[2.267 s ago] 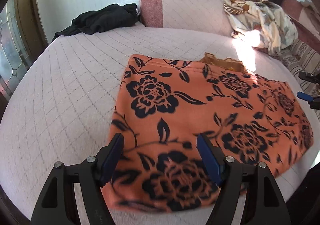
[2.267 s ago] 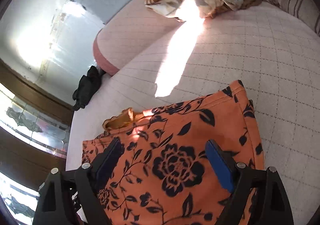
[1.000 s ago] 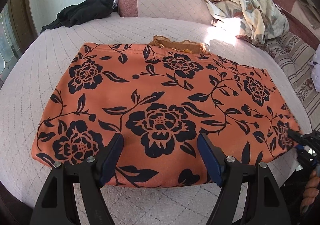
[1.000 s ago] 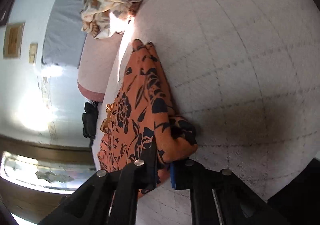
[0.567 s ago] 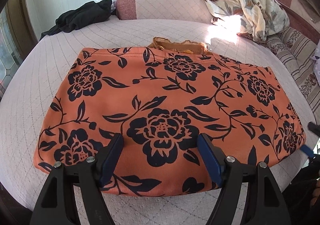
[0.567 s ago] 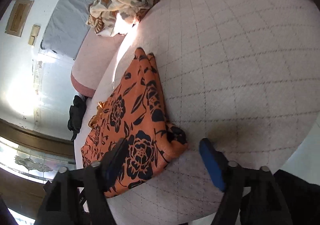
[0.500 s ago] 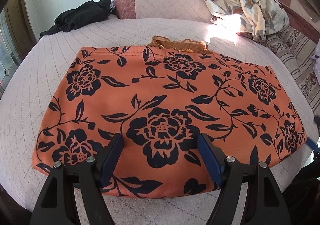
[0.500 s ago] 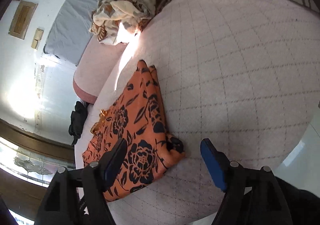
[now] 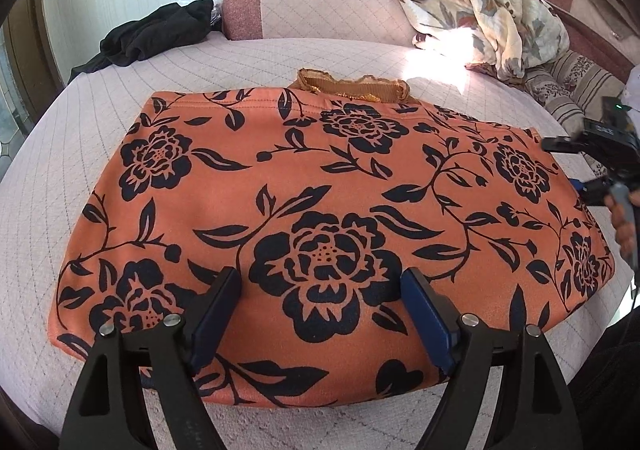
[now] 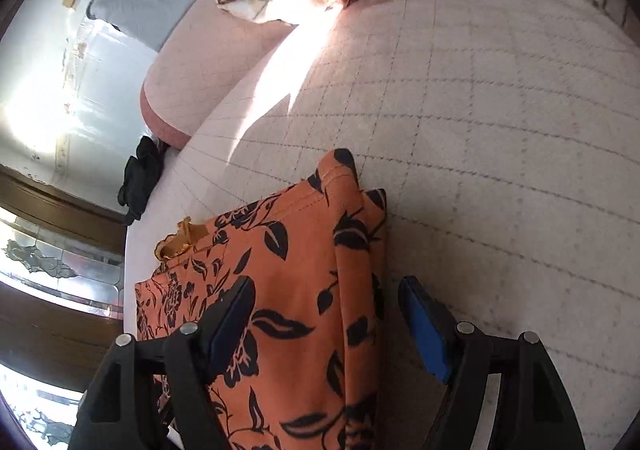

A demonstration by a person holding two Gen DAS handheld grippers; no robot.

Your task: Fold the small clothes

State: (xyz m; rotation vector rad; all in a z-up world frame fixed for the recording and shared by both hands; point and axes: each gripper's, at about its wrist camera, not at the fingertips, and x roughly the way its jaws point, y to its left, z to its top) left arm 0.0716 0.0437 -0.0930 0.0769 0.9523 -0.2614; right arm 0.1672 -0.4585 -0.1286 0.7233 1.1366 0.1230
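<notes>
The orange floral garment [image 9: 320,210] lies spread flat across the middle of the left wrist view, filling most of the frame, on a round bed [image 9: 248,58] with a pale quilted cover. The left gripper [image 9: 322,314] hangs over its near edge at the bottom of the frame, jaws spread wide and grasping nothing. The right gripper [image 10: 326,314], seen in its own view at the lower centre, straddles the garment's layered right-hand edge, jaws likewise released.

The likeliest trouble, as I judge it: that right-hand edge shows at least two stacked layers, and a pinch there could catch only the top one, so the fold would drag open and skew. A mustard frilled piece [image 9: 352,84] pokes out from under the far hem, upper centre; whether it belongs to the garment I cannot tell, but it could bunch or get pulled along. The near hem sits close to the bed's edge, so a tug toward the camera might slide the cloth off.

Around it: a black garment [image 9: 156,32] at the upper left, a cream floral cloth [image 9: 480,10] heaped at the upper right, a pink padded headboard [image 9: 312,0] behind, sunlight striking the cover, and dark wood panelling with patterned glass at the left of the right wrist view.
</notes>
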